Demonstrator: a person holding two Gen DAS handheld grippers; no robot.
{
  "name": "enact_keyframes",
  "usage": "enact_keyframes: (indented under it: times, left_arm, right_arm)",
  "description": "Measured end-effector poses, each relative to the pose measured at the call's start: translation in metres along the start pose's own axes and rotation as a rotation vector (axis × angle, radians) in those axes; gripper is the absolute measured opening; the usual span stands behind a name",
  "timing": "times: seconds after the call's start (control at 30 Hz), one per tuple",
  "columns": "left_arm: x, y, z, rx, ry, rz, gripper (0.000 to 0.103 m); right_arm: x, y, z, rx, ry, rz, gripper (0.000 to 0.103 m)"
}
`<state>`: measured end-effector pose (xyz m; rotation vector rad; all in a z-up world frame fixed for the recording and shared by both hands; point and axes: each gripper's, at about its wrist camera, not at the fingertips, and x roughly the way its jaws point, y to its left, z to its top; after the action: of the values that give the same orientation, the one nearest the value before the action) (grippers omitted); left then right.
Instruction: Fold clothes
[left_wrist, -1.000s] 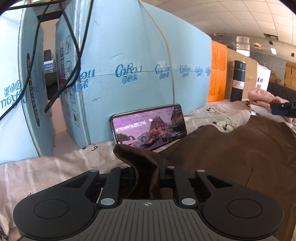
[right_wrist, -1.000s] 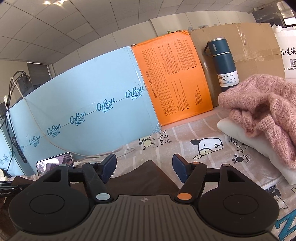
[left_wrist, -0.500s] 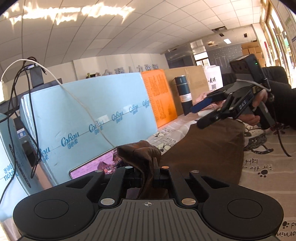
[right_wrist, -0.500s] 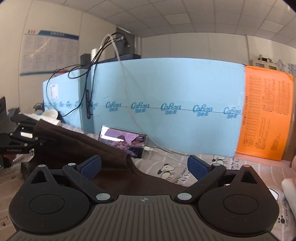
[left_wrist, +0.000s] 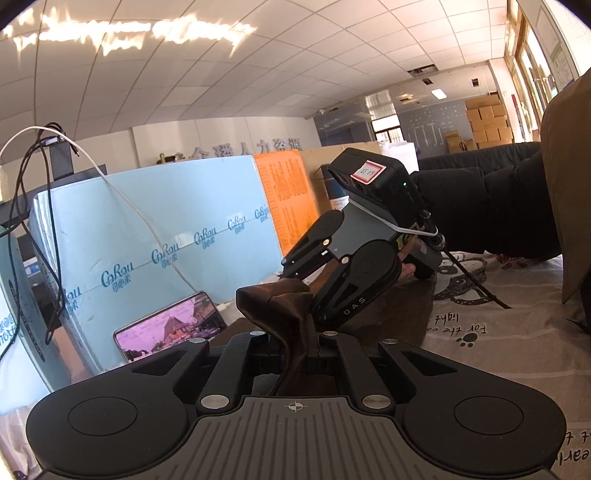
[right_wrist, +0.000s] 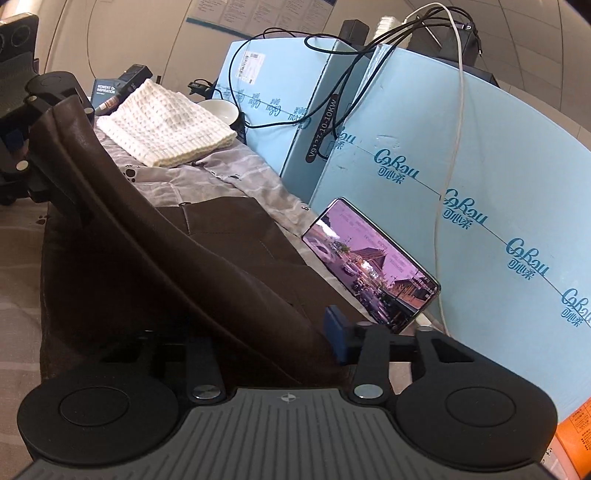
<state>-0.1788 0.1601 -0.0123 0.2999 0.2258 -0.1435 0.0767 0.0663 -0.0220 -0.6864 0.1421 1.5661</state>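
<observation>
A brown leather-like garment (right_wrist: 221, 240) lies on the printed bedsheet (left_wrist: 480, 332). My left gripper (left_wrist: 295, 343) is shut on a bunched corner of the garment (left_wrist: 273, 306), held up off the bed. The right gripper (left_wrist: 303, 291), held by a hand in a black sleeve, has come right up to that corner. In the right wrist view a taut fold runs from the left gripper (right_wrist: 40, 110) down into my right gripper (right_wrist: 288, 332). Its jaws are closing on that fold. The blue pad (right_wrist: 334, 332) touches the cloth, and the other finger is hidden beneath it.
A phone (right_wrist: 373, 266) with a lit screen leans on the blue foam boards (left_wrist: 166, 221) behind the bed. Cables (right_wrist: 450, 147) hang over the boards. A folded cream knit (right_wrist: 166, 122) and a white bowl (right_wrist: 221, 109) sit at the far end. An orange board (left_wrist: 288, 199) stands further right.
The right gripper swung across from the pink-sweater side, rolled, and came up to the left gripper, its wide jaws narrowing over the brown fold. The left gripper lifted and turned right with its corner.
</observation>
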Motion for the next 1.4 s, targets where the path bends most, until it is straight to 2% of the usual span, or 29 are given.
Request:
enact_keyframes:
  times: [0.07,0.13,0.33,0.4,0.53,0.63,0.73,0.9,1.0,1.03,1.07,1.13,1.2,1.27,1.33,1.4]
  left_arm:
    - [-0.006,-0.002,0.003,0.002,-0.024,-0.003,0.006]
    - [-0.015,-0.005,0.007,0.005,-0.056,-0.010,0.006]
    - [-0.053,-0.025,0.019,-0.005,-0.183,-0.039,0.007]
    - [-0.066,-0.034,0.022,-0.007,-0.220,-0.050,0.010]
    - [-0.090,-0.049,0.018,-0.026,-0.237,-0.094,0.013]
    - [-0.105,-0.057,0.012,-0.039,-0.218,-0.134,0.014]
    - [-0.116,-0.060,0.002,-0.060,-0.168,-0.181,0.019]
    - [-0.125,-0.064,-0.018,-0.105,-0.060,-0.203,0.029]
    - [-0.124,-0.067,-0.035,-0.142,0.041,-0.192,0.043]
    - [-0.123,-0.067,-0.041,-0.150,0.083,-0.185,0.055]
    - [-0.123,-0.068,-0.046,-0.158,0.124,-0.158,0.062]
    - [-0.125,-0.067,-0.054,-0.178,0.188,-0.109,0.065]
    - [-0.135,-0.060,-0.061,-0.206,0.220,-0.067,0.076]
    - [-0.148,-0.050,-0.070,-0.245,0.247,0.011,0.081]
    - [-0.159,-0.036,-0.076,-0.303,0.252,0.115,0.081]
    - [-0.169,-0.020,-0.077,-0.382,0.203,0.216,0.081]
  right_arm:
    - [-0.012,0.004,0.003,0.013,0.002,0.018,0.014]
    - [-0.031,0.013,0.007,0.001,-0.020,-0.007,0.011]
    - [-0.103,0.046,0.025,-0.031,-0.130,-0.091,0.011]
    - [-0.123,0.060,0.029,-0.045,-0.157,-0.109,0.011]
    - [-0.160,0.098,0.033,-0.100,-0.176,-0.133,0.011]
    - [-0.185,0.134,0.033,-0.150,-0.170,-0.128,0.011]
    - [-0.200,0.168,0.031,-0.185,-0.138,-0.080,0.011]
    - [-0.206,0.204,0.021,-0.120,-0.062,0.109,0.011]
    - [-0.204,0.208,0.014,-0.025,-0.028,0.195,0.013]
    - [-0.203,0.208,0.013,0.000,-0.027,0.202,0.019]
    - [-0.204,0.208,0.012,0.012,-0.029,0.197,0.034]
    - [-0.212,0.211,0.010,0.009,-0.055,0.163,0.050]
    - [-0.219,0.205,0.009,0.003,-0.082,0.113,0.057]
    - [-0.227,0.194,0.004,0.014,-0.107,0.054,0.072]
    - [-0.230,0.173,-0.005,0.065,-0.122,-0.019,0.074]
    - [-0.230,0.148,-0.017,0.148,-0.117,-0.097,0.076]
